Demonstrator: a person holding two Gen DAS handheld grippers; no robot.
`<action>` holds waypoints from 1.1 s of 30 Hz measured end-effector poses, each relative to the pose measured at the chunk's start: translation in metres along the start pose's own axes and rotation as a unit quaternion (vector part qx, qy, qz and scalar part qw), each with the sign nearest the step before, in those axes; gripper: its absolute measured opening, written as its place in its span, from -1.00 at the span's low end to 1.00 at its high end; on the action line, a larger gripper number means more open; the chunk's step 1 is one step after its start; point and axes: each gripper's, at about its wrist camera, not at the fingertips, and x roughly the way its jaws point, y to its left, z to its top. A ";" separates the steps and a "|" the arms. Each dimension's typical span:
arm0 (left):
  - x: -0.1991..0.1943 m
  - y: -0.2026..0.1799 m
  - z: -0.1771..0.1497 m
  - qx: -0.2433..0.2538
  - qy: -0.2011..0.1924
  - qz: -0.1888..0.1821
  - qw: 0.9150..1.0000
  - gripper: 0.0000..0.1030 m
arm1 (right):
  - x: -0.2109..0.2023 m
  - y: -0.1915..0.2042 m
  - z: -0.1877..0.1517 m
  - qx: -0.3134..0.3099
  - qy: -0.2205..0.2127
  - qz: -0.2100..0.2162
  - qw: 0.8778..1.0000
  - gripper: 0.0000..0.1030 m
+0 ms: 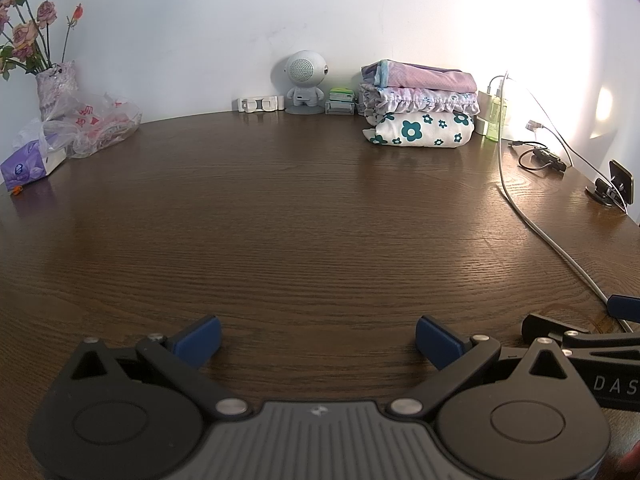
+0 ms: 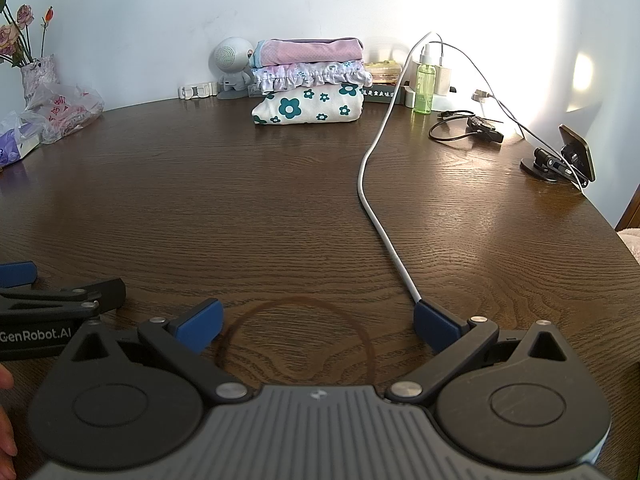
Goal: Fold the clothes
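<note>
A dark wood-grain table (image 1: 320, 220) is bearing a stack of folded clothes (image 1: 420, 108) at its far edge, while the left gripper (image 1: 318, 340) and right gripper (image 2: 318, 326) are hovering near, both released, holding nothing.

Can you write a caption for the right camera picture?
Open right gripper over a wooden table, folded clothes stacked by the wall.

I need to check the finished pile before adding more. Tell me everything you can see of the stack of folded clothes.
The stack of folded clothes holds three pieces: a white one with teal flowers at the bottom, a ruffled pale floral one in the middle, a pink one on top. All look like soft fabric, lying flat on the wooden table near the wall, beside the grey speaker figure. Neither tongs touch it.
</note>
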 end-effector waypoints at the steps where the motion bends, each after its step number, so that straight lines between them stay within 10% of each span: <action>1: 0.000 0.000 0.000 0.000 0.000 0.000 1.000 1.00 | 0.000 0.000 0.000 0.000 0.000 0.000 1.000 0.99; 10: 0.002 -0.002 0.004 0.006 0.004 -0.007 1.000 1.00 | 0.000 -0.002 0.001 -0.008 0.000 0.010 1.000 1.00; 20: 0.008 0.002 0.105 0.108 -0.089 -0.164 0.977 1.00 | -0.038 -0.064 0.118 -0.026 -0.031 0.138 0.990 0.99; 25: 0.101 -0.019 0.173 0.118 -0.060 -0.178 0.975 1.00 | 0.052 -0.066 0.201 -0.103 -0.010 0.143 0.984 0.98; 33: 0.223 -0.041 0.217 0.059 0.024 -0.198 0.978 0.80 | 0.212 -0.070 0.233 -0.097 0.072 0.126 0.985 0.50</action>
